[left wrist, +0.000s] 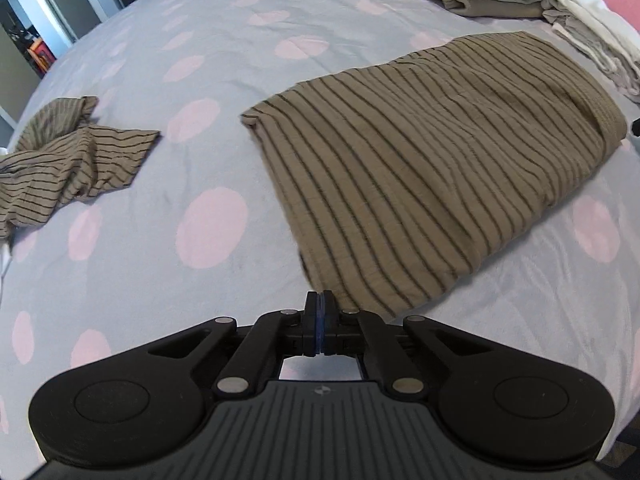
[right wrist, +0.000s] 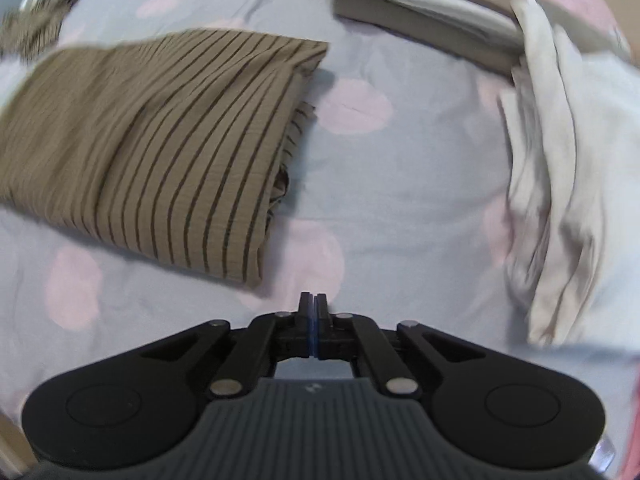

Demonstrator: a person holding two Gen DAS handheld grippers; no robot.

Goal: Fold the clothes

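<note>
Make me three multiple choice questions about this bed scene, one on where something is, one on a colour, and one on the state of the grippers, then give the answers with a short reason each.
1. Where does the crumpled striped garment lie relative to the folded striped garment in the left wrist view?
A. On top of it
B. Apart from it, to the left
C. Under the white stack

2. What colour are the dots on the bedspread?
A. Pink
B. Green
C. Black

3. How do the left gripper and right gripper stand?
A. Both wide open
B. Both shut on the folded garment
C. Both shut with nothing between the pads

Answers:
1 B, bare bedspread separates the two garments.
2 A, pale pink dots show on the grey-blue cloth.
3 C, each pair of pads meets over the bedspread, just off the folded garment's near edge.
</note>
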